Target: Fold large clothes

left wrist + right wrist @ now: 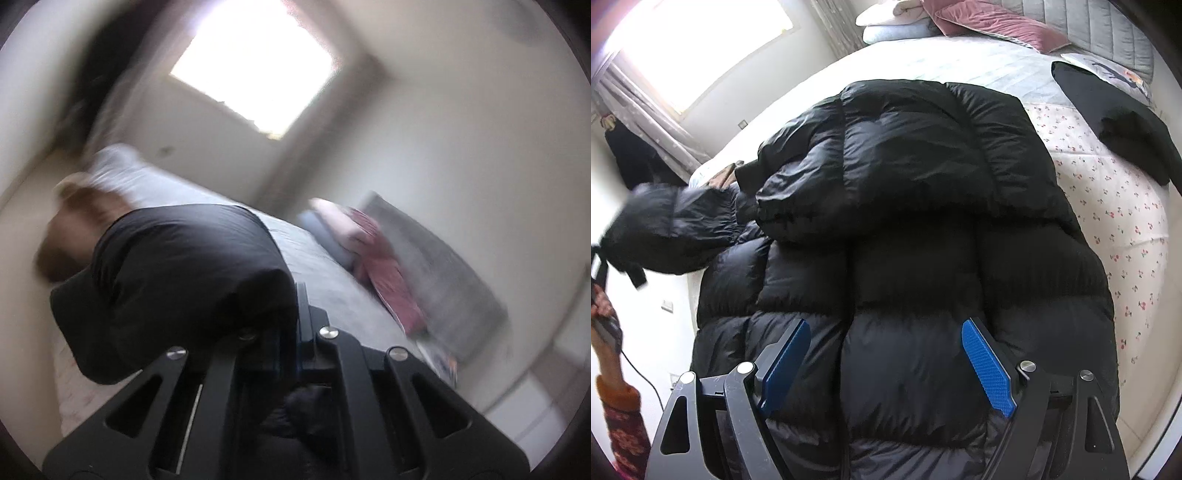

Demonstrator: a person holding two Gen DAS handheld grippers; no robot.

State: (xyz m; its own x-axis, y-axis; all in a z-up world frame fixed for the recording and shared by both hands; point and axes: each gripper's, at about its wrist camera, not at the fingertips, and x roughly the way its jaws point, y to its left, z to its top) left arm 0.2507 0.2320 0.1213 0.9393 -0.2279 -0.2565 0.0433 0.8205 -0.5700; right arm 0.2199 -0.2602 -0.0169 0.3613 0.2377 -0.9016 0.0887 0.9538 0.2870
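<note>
A black puffer jacket (905, 184) lies spread on the bed, its top part folded down over the body. My right gripper (886, 365) hovers over the jacket's near hem, open, its blue pads (988, 369) standing wide apart on either side of a quilted panel. One sleeve (672, 229) is lifted off the bed to the left. In the blurred left wrist view, my left gripper (297, 317) is shut on that sleeve (177, 277), which bulges out to the left of the closed fingers. A hand in a patterned sleeve (620, 417) shows at the left edge.
The bed's floral sheet (1108, 221) runs to the right of the jacket. A folded black garment (1126, 118) lies at its far right. Pink and white pillows (990, 22) rest against the grey headboard. A bright window (701, 48) and curtains stand at the left.
</note>
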